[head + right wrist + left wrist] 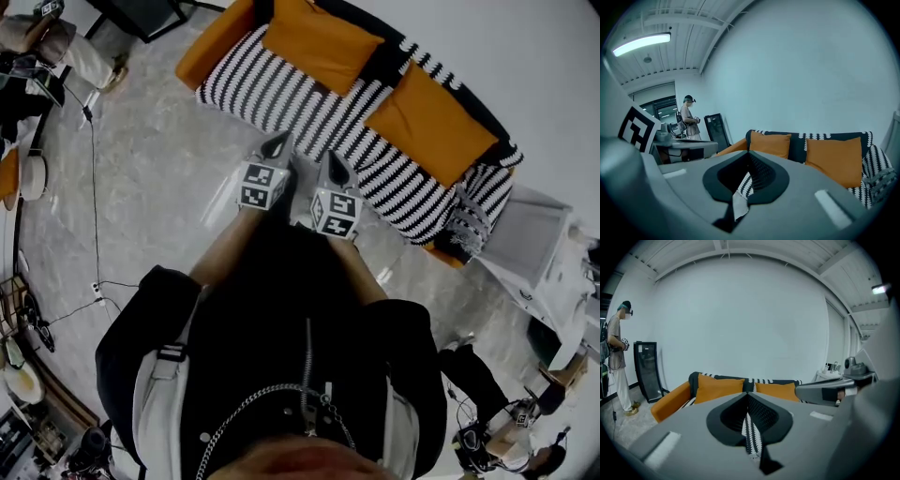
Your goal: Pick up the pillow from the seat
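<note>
A black-and-white striped sofa stands ahead of me with two orange pillows on its seat against the backrest: one on the left, one on the right. A black-and-white patterned pillow lies at the sofa's right end. My left gripper and right gripper hover side by side over the seat's front edge. Both are shut with nothing in them, short of the pillows.
The sofa has an orange armrest at its left end. A white cabinet stands to its right. Cables trail over the floor on the left. A person stands by a black stand.
</note>
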Demonstrator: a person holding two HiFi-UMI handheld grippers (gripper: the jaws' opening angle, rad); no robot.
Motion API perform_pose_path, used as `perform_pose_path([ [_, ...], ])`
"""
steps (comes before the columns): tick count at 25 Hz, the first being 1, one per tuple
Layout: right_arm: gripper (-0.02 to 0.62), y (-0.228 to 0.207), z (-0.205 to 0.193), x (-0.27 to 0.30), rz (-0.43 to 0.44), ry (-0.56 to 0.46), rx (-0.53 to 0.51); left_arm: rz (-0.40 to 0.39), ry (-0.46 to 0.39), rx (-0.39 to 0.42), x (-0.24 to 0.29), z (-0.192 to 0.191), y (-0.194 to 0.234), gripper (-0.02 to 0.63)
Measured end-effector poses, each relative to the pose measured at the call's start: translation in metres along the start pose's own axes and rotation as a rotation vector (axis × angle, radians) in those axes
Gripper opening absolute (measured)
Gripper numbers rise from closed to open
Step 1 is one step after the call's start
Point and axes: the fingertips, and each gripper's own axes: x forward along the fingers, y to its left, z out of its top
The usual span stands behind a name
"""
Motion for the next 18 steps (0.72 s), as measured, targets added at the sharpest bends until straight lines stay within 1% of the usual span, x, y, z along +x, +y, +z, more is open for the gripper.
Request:
perform_pose_path([
  [7,0.002,-0.023,0.027,0.078,-0.014,0.035,-0.026,-0.026,0.0,-0.033,0.08,0.018,0.044,0.011],
  [11,0.002,-0.024,0.05,0.135,-0.023,0.052,-0.026,-0.039,0.016,-0.046,0.121,0.039,0.085,0.011],
  [14,0.003,-0.023,0.071,0.176,-0.046,0.057,-0.015,-0.06,0.029,-0.035,0.147,0.053,0.116,0.011],
  [18,0.002,-0.019,0.096,0.226,-0.076,0.068,-0.003,-0.078,0.052,-0.053,0.18,0.064,0.162,0.011],
])
